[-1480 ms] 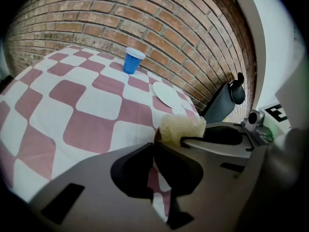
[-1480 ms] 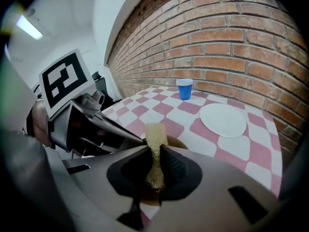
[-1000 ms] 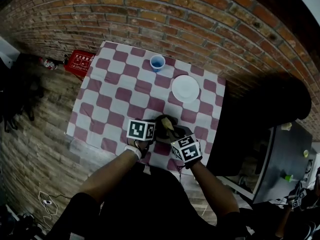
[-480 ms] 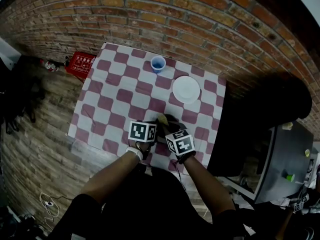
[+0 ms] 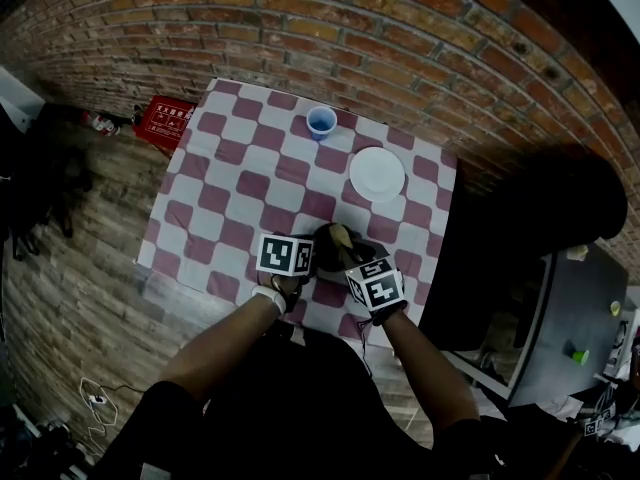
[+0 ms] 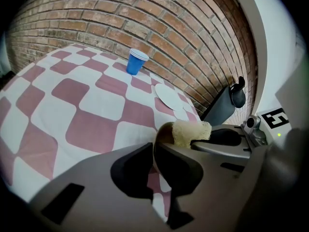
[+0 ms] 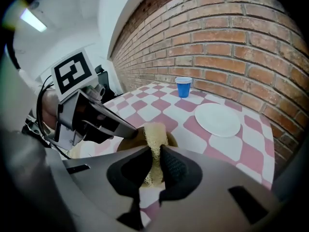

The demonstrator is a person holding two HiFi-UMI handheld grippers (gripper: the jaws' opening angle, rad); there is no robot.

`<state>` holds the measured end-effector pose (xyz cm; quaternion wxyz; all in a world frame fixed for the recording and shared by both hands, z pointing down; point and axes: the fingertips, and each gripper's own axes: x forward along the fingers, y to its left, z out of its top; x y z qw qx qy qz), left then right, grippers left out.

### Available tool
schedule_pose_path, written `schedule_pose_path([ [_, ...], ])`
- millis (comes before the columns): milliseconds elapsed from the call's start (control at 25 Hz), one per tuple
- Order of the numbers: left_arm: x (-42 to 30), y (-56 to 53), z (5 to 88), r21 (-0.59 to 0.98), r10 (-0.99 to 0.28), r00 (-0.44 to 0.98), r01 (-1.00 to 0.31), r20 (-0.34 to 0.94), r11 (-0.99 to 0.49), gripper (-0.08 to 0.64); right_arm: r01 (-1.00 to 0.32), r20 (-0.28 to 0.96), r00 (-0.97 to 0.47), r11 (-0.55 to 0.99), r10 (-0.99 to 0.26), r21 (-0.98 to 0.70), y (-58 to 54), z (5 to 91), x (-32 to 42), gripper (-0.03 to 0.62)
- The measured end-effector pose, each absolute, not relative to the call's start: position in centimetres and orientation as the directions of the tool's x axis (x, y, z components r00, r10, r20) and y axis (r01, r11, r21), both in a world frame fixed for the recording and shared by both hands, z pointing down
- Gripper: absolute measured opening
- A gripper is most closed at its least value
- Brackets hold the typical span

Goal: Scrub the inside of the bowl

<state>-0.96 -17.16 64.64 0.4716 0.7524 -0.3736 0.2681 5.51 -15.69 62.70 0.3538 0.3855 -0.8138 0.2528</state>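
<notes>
My left claw (image 6: 154, 152) is clamped on the rim of the brown bowl (image 6: 165, 131), with the wall caught between its jaws. My right claw (image 7: 155, 153) is closed on the pale sponge (image 7: 155, 129) — the sponge's free end reaches past the jaws into the bowl, just beside my left claw. The bowl sits on the checked desk (image 5: 225, 183) close to the near edge, right of its middle. A blue cup (image 5: 321, 121) stands upright by the far edge — a white plate (image 5: 377, 174) lies toward the right edge, apart from both cup and bowl.
</notes>
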Motion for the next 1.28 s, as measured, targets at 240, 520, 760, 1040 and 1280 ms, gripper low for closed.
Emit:
schedule_pose_path([
  [240,-0.7,-17.1,64.7,0.513,-0.309,0.579,-0.814,0.755,-0.272,0.035,-0.787,0.774,-0.479,0.593,-0.414,-0.170,-13.8,63.2,4.0,0.060],
  [520,-0.7,-16.8,64.9,0.519,-0.301,0.581,-0.812,0.756,-0.265,0.035,-0.813,0.750,-0.506,0.526,-0.425,-0.250,-15.2,63.5,2.5,0.060],
  [760,-0.6,-16.7,64.9,0.527,-0.299,0.586,-0.810,0.753,-0.257,0.035,-0.810,0.776,-0.465,0.559,-0.426,-0.178,-16.3,63.1,3.6,0.060],
  [1040,-0.6,-16.7,64.8,0.524,-0.304,0.587,-0.809,0.750,-0.267,0.035,-0.699,0.859,-0.412,0.711,-0.305,-0.083,-15.0,63.8,4.1,0.060],
  [1280,-0.6,-16.6,64.8,0.519,-0.305,0.582,-0.812,0.754,-0.268,0.035,-0.635,0.930,-0.304,0.772,-0.207,-0.035,-14.5,65.2,3.0,0.060],
])
